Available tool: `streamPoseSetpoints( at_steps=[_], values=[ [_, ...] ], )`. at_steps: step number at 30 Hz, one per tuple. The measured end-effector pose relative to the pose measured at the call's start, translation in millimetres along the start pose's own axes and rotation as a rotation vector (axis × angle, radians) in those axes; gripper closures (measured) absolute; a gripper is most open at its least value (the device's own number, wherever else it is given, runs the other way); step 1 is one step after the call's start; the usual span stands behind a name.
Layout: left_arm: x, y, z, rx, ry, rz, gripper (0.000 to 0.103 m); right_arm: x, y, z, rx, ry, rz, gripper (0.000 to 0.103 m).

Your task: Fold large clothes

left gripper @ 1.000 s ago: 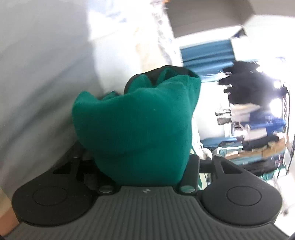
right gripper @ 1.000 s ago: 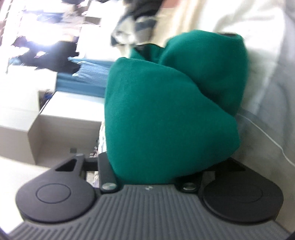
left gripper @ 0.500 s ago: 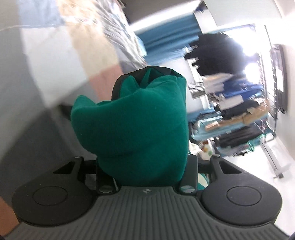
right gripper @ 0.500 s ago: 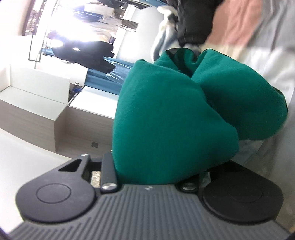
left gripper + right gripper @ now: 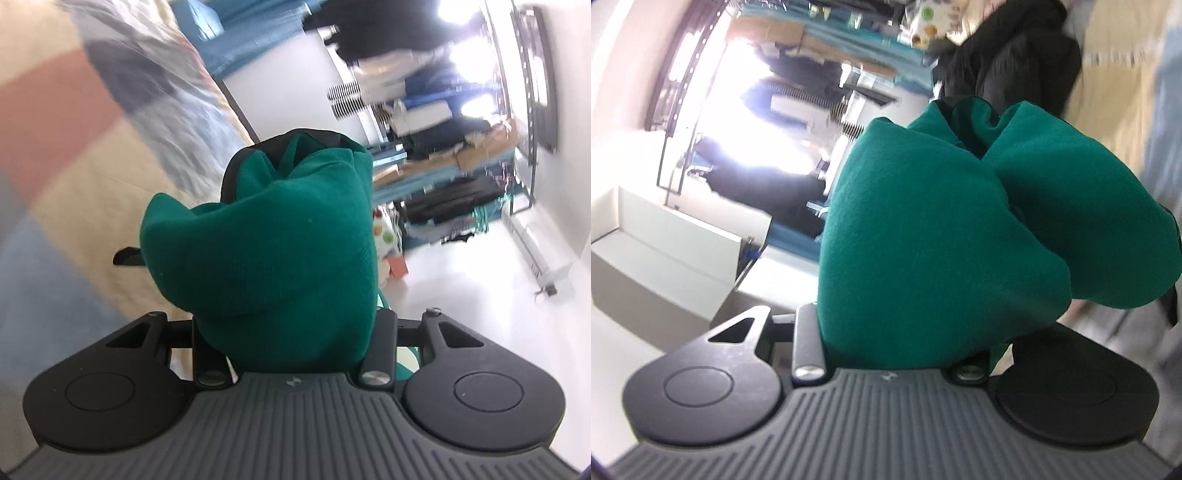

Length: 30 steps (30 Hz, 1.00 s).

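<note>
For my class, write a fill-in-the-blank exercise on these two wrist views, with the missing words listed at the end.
1. Both the left gripper and the right gripper are shut on bunched cloth whose colour is ____.
2. In the left wrist view, the blurred patchwork blanket lies to the ____ of the cloth.
3. In the right wrist view, the garment piled beyond the cloth is ____.

Missing words: green; left; black

Bedroom, patchwork bedspread [image 5: 66, 155], cluttered clothes racks [image 5: 443, 162]
</note>
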<state>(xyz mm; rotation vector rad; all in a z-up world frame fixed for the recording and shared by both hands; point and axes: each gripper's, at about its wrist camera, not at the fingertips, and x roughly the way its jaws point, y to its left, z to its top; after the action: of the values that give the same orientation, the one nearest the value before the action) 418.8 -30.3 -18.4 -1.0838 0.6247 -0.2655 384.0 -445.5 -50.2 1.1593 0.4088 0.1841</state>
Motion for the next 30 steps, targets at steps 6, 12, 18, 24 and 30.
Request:
streamPoseSetpoints(
  at_steps=[6, 12, 18, 24, 30],
  values=[
    [145.9, -32.8, 26.1, 0.044, 0.074, 0.005, 0.053, 31.8, -28.9, 71.3, -0.013, -0.058, -0.077, 0.057],
    [253.1, -14.8, 25.5, 0.110, 0.127, -0.010, 0.053, 79.3, -80.4, 105.6, -0.044, -0.091, -0.095, 0.057],
    [301.7, 52.7, -1.5, 0.193, 0.247, -0.021, 0.053, 80.5, -161.1, 95.5, -0.021, -0.117, -0.099, 0.057],
    [302.3, 111.7, -19.8, 0.181, 0.220, -0.109, 0.051, 70.0, -206.5, 64.0, -0.042, -0.134, -0.059, 0.056],
    [303.5, 136.4, -28.4, 0.211, 0.199, -0.145, 0.046, 72.3, -228.4, 56.3, -0.037, -0.142, -0.043, 0.053]
  ],
)
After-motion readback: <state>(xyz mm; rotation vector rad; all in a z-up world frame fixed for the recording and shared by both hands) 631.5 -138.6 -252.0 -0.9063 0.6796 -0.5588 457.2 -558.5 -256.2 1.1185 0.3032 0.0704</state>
